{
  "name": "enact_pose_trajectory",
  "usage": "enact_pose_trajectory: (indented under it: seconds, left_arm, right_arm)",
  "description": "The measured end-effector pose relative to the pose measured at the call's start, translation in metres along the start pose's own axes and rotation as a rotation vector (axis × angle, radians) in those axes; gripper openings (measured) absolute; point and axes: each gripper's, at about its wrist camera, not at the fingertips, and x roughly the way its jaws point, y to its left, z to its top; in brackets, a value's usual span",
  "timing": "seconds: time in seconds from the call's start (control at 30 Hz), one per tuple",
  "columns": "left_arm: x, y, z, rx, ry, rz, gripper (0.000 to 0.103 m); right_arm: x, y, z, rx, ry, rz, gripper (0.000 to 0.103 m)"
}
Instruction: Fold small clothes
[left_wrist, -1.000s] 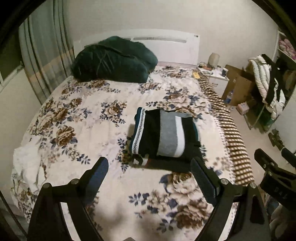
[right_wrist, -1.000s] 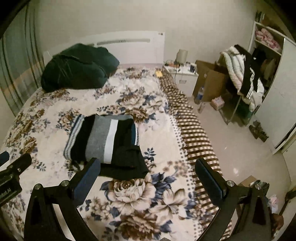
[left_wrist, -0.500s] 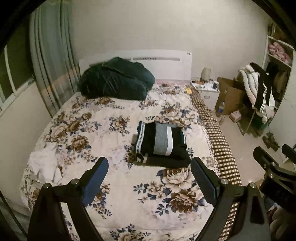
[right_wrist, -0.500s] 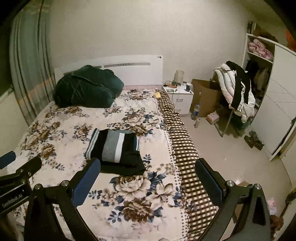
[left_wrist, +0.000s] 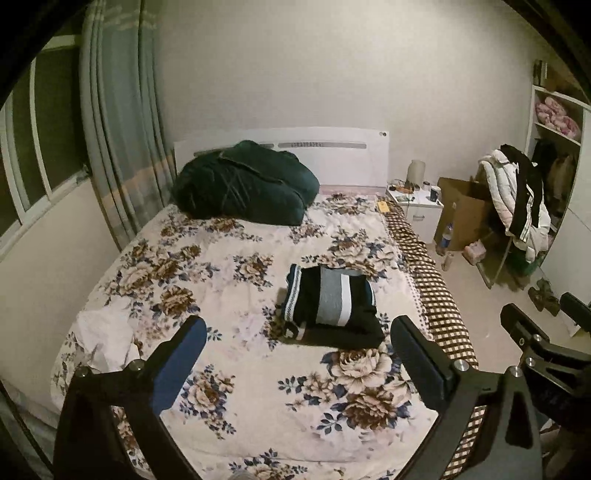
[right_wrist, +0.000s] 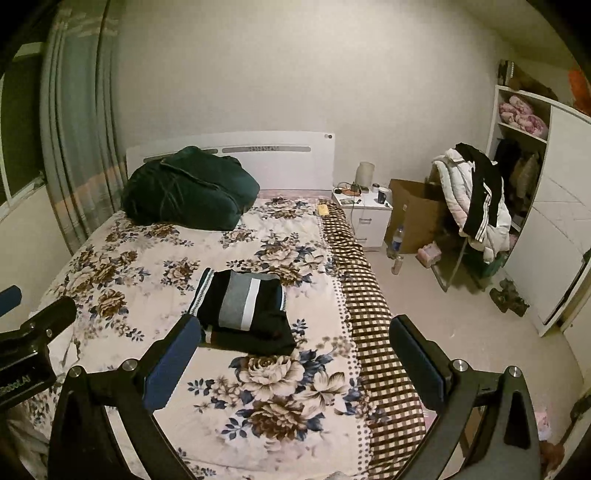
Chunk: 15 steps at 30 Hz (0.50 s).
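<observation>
The folded black garment with grey and white stripes (left_wrist: 332, 308) is lying flat on the floral cream bedspread (left_wrist: 229, 280), right of the bed's middle and near the brown checked blanket (left_wrist: 439, 299) that is running along the bed's right edge. In the left wrist view the garment is sitting at about 12 o'clock from the left gripper (left_wrist: 295, 354), whose fingers are standing wide apart with nothing between them. In the right wrist view the same garment (right_wrist: 243, 310) is showing at about 11 o'clock from the right gripper (right_wrist: 291, 350), also spread wide and holding nothing; its left fingertip is overlapping the garment's near corner in the picture, though whether it is touching cannot be told.

The left view alone is showing a crumpled white cloth (left_wrist: 107, 332) at the bed's left edge, at 9 o'clock from the garment, and more of the window and grey curtain (left_wrist: 122, 122). The right view alone is showing the white wardrobe doors (right_wrist: 554, 236) and much pale floor (right_wrist: 461, 314) at 3 o'clock.

A dark green bundled quilt (right_wrist: 188, 192) is resting against the white headboard (right_wrist: 288, 162) at 12 o'clock, well apart from the garment. Bare bedspread is lying on every side of the garment, widest toward 9 o'clock.
</observation>
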Motion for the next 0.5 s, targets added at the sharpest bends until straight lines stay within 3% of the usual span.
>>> enact_pose_trajectory:
  seconds: [0.5]
  left_arm:
    - [-0.011,-0.002,-0.010,-0.012,0.022,0.017,0.102]
  right_arm:
    - [-0.005,-0.009,0.002,0.010,0.009,0.008,0.103]
